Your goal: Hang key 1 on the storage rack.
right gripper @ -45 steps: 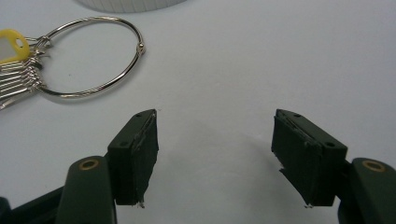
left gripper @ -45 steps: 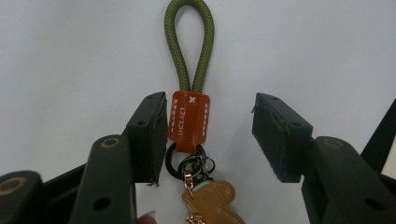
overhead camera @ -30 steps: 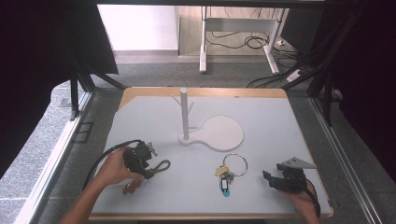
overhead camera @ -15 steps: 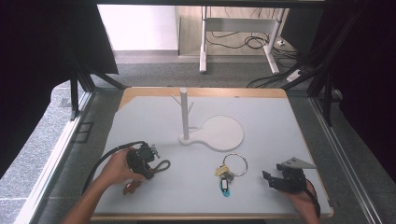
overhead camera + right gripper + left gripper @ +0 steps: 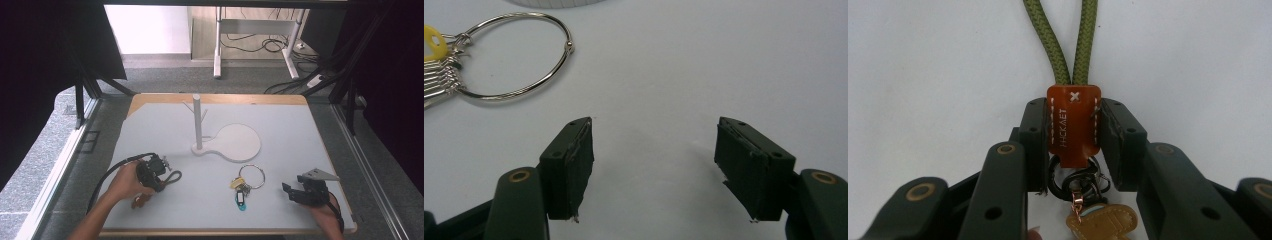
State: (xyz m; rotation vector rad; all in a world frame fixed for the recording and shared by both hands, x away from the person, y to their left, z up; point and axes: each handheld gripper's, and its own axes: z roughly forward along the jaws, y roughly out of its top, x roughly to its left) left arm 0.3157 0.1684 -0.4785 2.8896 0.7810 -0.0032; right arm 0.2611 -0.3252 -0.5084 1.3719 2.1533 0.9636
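A person's left gripper [image 5: 1074, 132] clamps the brown leather tab [image 5: 1073, 125] of a keychain, its 2 jaws having just been closing onto the tab's 2 stitched sides, on a white table [image 5: 280, 120]. Past the jaw tips the keychain's green cord loop [image 5: 1063, 40] runs straight ahead and is cut off by the top edge of the left gripper view, so its far end cannot be seen there; from the high view the loop [image 5: 172, 177] lies on the table just beyond the gripper [image 5: 159, 170]. Behind the tab, between the jaw bases, a dark metal clasp [image 5: 1075, 177] is half hidden, and a tan charm [image 5: 1103, 222] below it is cut off at the bottom edge. The lettering stamped on the tab is too blurred to read with certainty. The left hand [image 5: 127, 182] covers much of the gripper body in the high view. The right gripper [image 5: 654, 150] rests with jaws wide apart and nothing between them, and a steel key ring [image 5: 511, 55] lies ahead and to its left, apart from the jaws, its keys [image 5: 439, 75] cut off at that view's edge. A white peg stand [image 5: 198, 125] rises well beyond both grippers.
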